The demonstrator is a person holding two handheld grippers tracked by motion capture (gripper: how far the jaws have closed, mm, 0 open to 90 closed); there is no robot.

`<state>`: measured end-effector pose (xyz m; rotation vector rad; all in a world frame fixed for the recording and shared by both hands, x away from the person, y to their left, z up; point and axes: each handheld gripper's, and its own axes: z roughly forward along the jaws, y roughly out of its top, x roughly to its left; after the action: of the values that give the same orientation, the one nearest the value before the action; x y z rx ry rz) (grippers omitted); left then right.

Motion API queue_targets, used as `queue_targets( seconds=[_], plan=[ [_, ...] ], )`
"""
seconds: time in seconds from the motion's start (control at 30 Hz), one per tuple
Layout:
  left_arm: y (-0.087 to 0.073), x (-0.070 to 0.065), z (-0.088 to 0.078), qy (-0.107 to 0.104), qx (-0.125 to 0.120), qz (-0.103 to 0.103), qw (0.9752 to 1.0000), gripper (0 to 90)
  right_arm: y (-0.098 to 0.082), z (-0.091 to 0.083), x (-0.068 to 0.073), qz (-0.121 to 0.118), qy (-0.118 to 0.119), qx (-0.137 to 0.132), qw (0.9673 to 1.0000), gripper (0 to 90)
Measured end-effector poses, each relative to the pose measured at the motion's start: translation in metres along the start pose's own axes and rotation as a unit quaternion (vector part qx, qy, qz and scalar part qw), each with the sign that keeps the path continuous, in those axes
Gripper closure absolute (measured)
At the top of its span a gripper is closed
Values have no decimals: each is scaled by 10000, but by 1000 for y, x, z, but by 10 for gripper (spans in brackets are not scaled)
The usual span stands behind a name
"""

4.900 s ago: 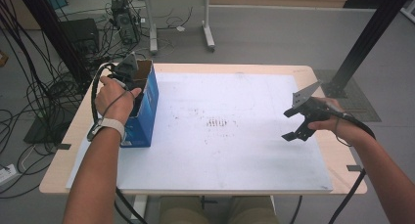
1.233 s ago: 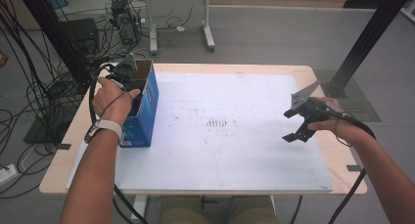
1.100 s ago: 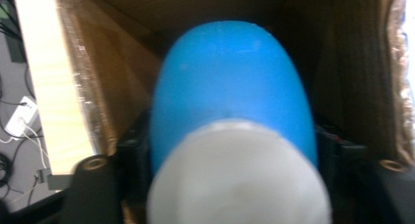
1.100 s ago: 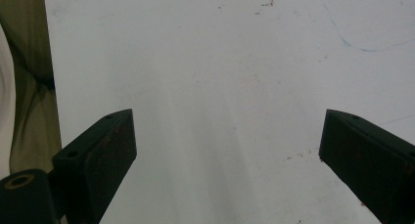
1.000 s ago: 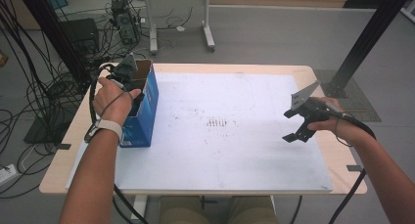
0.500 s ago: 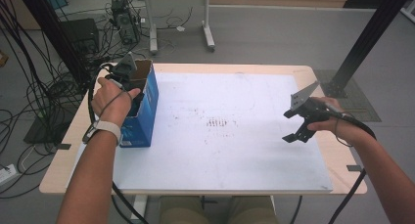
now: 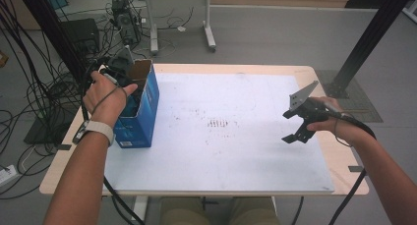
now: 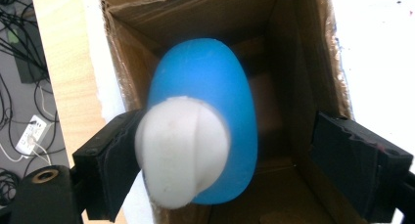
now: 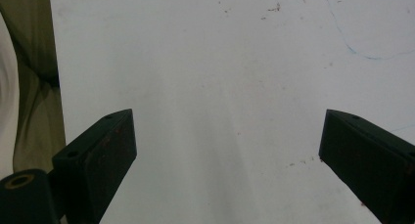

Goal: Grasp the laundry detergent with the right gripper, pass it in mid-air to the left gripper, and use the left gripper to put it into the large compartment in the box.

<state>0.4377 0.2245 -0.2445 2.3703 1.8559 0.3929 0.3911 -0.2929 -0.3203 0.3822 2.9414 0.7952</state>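
An open blue cardboard box [image 7: 142,117] stands at the table's left edge. My left gripper [image 7: 130,87] points down into it. In the left gripper view, a blue egg-shaped thing [image 8: 215,77] with a white end [image 8: 181,145] hangs blurred over the box's brown inside [image 8: 293,48]. It is between the jaws of my left gripper [image 8: 225,136], which have just been opening. The right jaw stands well clear of it and the left jaw is beside it. My right gripper [image 7: 287,127] hovers open over the white sheet at the right, and nothing is between the jaws of that gripper [image 9: 227,136].
A white sheet [image 7: 231,151] covers most of the wooden table [image 7: 339,161]. Cables [image 7: 44,92] hang off the left side by a black stand. A black post [image 7: 373,33] rises at the back right, and another table's legs [image 7: 209,23] stand behind.
In the high view the left hand stays over the box with hardly any shift. The right hand and its gripper have not moved.
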Motion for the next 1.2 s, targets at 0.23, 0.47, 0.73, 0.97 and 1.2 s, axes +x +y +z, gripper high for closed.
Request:
queue_targets(
  seconds=[0.23, 0.47, 0.73, 0.97, 1.2],
  plan=[
    [-2, 1, -9, -69, -107, 34, 9999, 134, 1, -2, 1, -10, -20, 21, 10000, 71],
    [-1, -2, -28, -116, -304, 123, 9994, 118, 2, -5, 2, -3, -34, 53, 10000, 71],
    [1, -13, -52, -273, -538, 517, 9968, 105, 2, -8, 1, 21, -71, 62, 10000, 71],
    [7, -35, -70, -460, -733, 984, 9914, 101, 3, -10, 1, 36, -72, 72, 9999, 71],
    [16, -58, -81, -576, -800, 1597, 9822, 95, 4, -13, 1, 46, -76, 98, 9999, 71]
  ],
)
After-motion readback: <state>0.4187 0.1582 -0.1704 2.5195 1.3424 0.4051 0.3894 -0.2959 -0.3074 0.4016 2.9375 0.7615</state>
